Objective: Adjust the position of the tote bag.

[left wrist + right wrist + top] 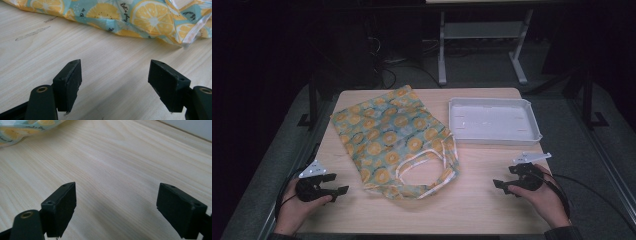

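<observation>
My left gripper (338, 184) rests near the front left corner of the table (472, 200), jaws spread wide with nothing between them; in the left gripper view only bare pale wood lies between my pads. My right gripper (504, 185) sits near the front right edge, jaws also gaping and empty over bare wood. The lemon-print bag (394, 140) lies flat on the left half of the table between my two grippers and farther back, its handles (427, 167) looped toward me; it is apart from both grippers. In the left gripper view its edge (140, 22) lies just ahead of my jaws. A white tray (494, 134) sits at the back right, just beside the bag. The tabletop is light wood grain with faint scuff marks (32, 33). Beyond it the room is dark, with grey floor, cables (387, 70) and the white legs of another table (443, 50)
</observation>
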